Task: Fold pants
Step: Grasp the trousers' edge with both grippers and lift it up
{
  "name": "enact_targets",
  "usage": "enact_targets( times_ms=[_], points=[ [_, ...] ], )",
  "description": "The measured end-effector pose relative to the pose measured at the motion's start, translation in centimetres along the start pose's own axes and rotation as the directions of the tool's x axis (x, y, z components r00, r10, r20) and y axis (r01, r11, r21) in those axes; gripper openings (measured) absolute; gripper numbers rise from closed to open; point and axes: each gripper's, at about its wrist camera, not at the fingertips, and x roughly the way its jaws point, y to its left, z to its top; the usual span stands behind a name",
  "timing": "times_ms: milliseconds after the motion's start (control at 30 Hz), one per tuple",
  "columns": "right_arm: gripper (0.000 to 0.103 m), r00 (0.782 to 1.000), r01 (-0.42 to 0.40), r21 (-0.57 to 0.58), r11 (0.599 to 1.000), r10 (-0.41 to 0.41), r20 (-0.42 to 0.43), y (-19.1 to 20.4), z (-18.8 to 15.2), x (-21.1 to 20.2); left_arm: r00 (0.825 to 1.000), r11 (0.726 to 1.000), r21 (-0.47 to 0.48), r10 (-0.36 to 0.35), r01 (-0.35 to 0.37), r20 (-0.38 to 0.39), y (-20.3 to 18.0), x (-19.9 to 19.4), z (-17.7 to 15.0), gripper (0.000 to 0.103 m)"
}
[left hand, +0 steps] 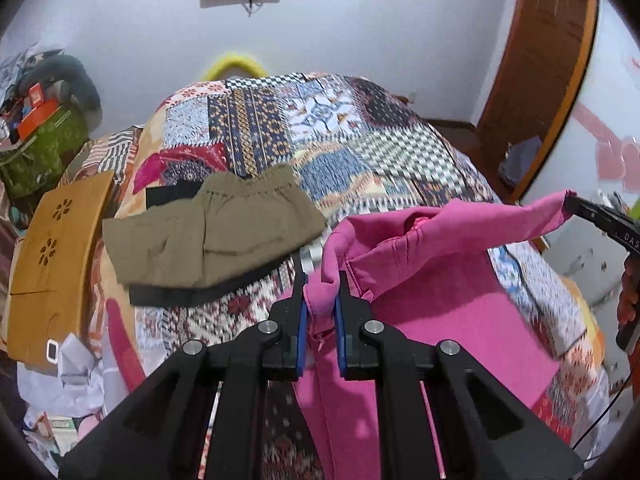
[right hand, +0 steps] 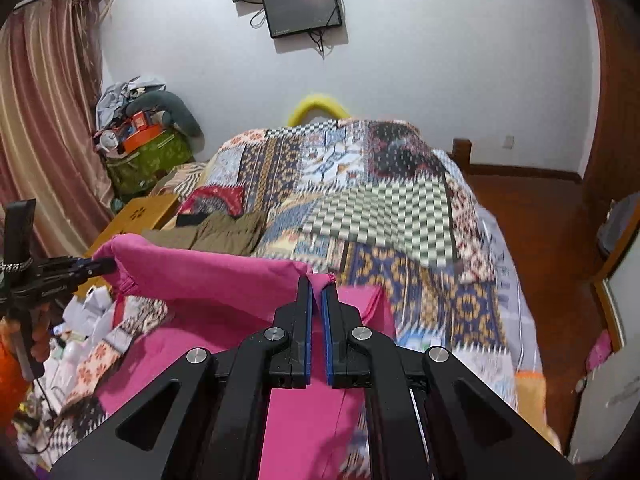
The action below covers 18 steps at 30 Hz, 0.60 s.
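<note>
Pinching a corner each, left tongs [left hand: 320, 280] and right tongs [right hand: 317, 286] hold the pink pants [left hand: 440, 248] stretched above the bed's [left hand: 360, 148] near edge; folded olive shorts [left hand: 216, 228] lie beyond.

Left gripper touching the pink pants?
Touching. The left wrist view shows the left gripper with both blue pads clamped on a bunched fold of the pink pants.

The pink pants [left hand: 452, 248] are soft matt woven cloth; the bedspread [left hand: 360, 152] is printed patchwork cloth, slightly crumpled; the olive shorts [left hand: 216, 228] look like matt cotton; each gripper, left [left hand: 320, 280] and right [right hand: 318, 286], is matt black plastic with shiny metal pivots.
</note>
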Motion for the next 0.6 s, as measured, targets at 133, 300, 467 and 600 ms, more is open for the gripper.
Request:
enact_targets(
  times_ms=[133,300,467,600],
  points=[
    [0.004,0.999,0.005,0.004,1.000,-0.005,-0.039,0.1,-2.8,-1.0,1.000,1.000,0.023,-0.001,0.002,-0.018,-0.9,-0.5,-2.5,0.011],
    [0.004,0.995,0.013,0.009,1.000,-0.012,-0.096,0.3,-6.3,-1.4,0.997,1.000,0.027,0.011,-0.009,-0.076,-1.4,0.3,-5.5,0.011],
    [0.004,0.986,0.035,0.023,0.999,-0.031,-0.162,0.4,-9.9,-0.8,0.995,1.000,0.023,-0.011,0.013,-0.100,-1.2,0.2,-7.4,0.013],
    [0.004,0.982,0.030,0.053,0.998,-0.019,-0.188,0.3,-12.0,-1.1,0.992,1.000,0.017,-0.009,0.011,-0.129,-0.7,0.2,-9.0,0.013]
  ],
)
